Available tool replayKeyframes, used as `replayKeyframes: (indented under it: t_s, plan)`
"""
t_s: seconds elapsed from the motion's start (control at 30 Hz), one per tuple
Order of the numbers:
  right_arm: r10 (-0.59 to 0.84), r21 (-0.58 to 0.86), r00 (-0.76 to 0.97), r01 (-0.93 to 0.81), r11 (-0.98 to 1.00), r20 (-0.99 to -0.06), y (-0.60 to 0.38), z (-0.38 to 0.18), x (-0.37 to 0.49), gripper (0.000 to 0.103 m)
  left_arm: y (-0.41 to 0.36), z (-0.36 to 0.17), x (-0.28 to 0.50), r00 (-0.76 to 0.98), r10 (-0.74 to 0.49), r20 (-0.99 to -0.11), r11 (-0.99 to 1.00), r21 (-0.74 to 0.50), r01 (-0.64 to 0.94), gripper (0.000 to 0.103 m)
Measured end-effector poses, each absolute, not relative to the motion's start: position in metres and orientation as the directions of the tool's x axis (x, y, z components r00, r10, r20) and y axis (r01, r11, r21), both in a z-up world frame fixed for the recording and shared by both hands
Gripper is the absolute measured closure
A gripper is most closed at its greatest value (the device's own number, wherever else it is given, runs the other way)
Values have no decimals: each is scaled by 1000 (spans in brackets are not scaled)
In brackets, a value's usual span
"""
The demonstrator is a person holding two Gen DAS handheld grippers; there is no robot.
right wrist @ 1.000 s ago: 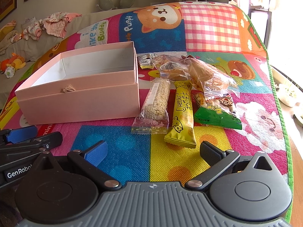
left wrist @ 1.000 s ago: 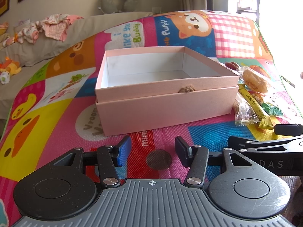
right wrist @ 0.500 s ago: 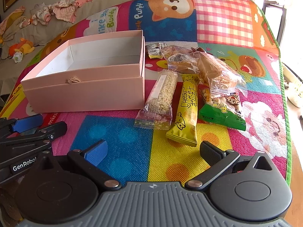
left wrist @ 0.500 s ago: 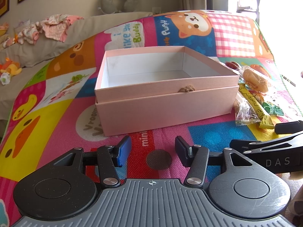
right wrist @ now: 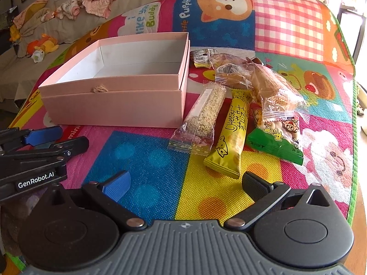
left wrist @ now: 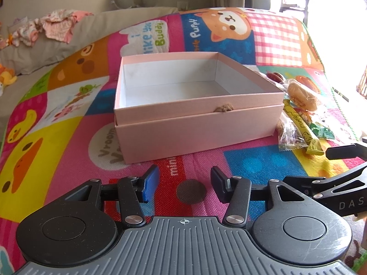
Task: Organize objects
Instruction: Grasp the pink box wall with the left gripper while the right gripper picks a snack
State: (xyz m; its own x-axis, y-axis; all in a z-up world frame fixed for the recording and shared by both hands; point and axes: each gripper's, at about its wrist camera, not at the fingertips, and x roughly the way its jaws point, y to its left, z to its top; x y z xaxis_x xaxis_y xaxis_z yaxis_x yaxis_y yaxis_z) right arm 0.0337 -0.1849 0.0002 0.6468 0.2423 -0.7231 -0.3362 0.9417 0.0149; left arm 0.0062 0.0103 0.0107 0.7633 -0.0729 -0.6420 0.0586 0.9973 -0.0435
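Left wrist view. Left gripper (left wrist: 184,184) low over the play mat (left wrist: 68,123), jaws apart and holding nothing, aimed at the near wall of the pink box (left wrist: 197,133). Box open, seated in its own lid, interior bare. Snack packets (left wrist: 298,123) just right of the box, only partly visible. Tip of the right gripper at the right edge, nearer than the box.

Right wrist view. Right gripper (right wrist: 185,186) with jaws wide apart, empty, pointed at the snacks right of the box: sesame bar (right wrist: 201,119) closest to the box wall, yellow cheese stick (right wrist: 231,135) beside it, green packet (right wrist: 277,141) farther right, clear-wrapped pastries (right wrist: 263,84) behind these, a small dark packet (right wrist: 203,58) near the box's far right corner.

Progress, as judged: nothing packed yet; every snack still outside the box; all transfers remaining.
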Motion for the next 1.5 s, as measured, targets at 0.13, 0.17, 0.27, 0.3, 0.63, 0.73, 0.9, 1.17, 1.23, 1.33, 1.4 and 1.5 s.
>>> replayKeyframes:
  t_s: [0.13,0.17,0.27,0.3,0.63,0.73,0.9,1.17,1.23,1.33,1.4,1.5]
  plan:
    - [252,12,699,-329,944,-669,-204,20,21,0,34,49,-3,781,-115,-614,993,-60,98,49]
    - [255,14,714,-325,946,-652,-210,28,19,0,41,60,-3,796,-104,-596,994,-54,90,48]
    - [224,-11,751,-294,956,-622,-225,47,23,0,63,88,20,839,-9,-544,998,-51,-22,49]
    - [210,-23,759,-284,959,-616,-227,53,27,0,68,93,31,841,20,-541,997,-47,-54,49]
    - [289,-47,759,-387,921,-583,-182,137,100,0,89,38,139,653,10,-757,998,-37,-58,63]
    - [368,-31,697,-488,872,-616,-139,159,147,0,92,26,145,612,-12,-791,993,-79,-82,89]
    - [398,-92,580,-637,765,-711,-28,153,233,6,92,23,142,615,-15,-789,992,-88,-89,90]
    - [285,-132,450,-696,705,-846,98,69,316,26,101,21,144,620,-59,-782,979,-167,-119,89]
    - [246,-129,409,-700,702,-879,109,48,327,26,101,21,143,621,-60,-782,978,-171,-121,89]
    - [209,-138,384,-703,698,-899,109,31,333,52,101,21,141,625,-62,-778,978,-172,-116,89]
    - [227,-133,401,-694,707,-887,99,34,333,63,100,20,140,627,-58,-777,978,-170,-120,89]
    - [255,-136,470,-649,748,-845,71,55,330,71,99,20,139,628,-53,-777,978,-169,-126,89]
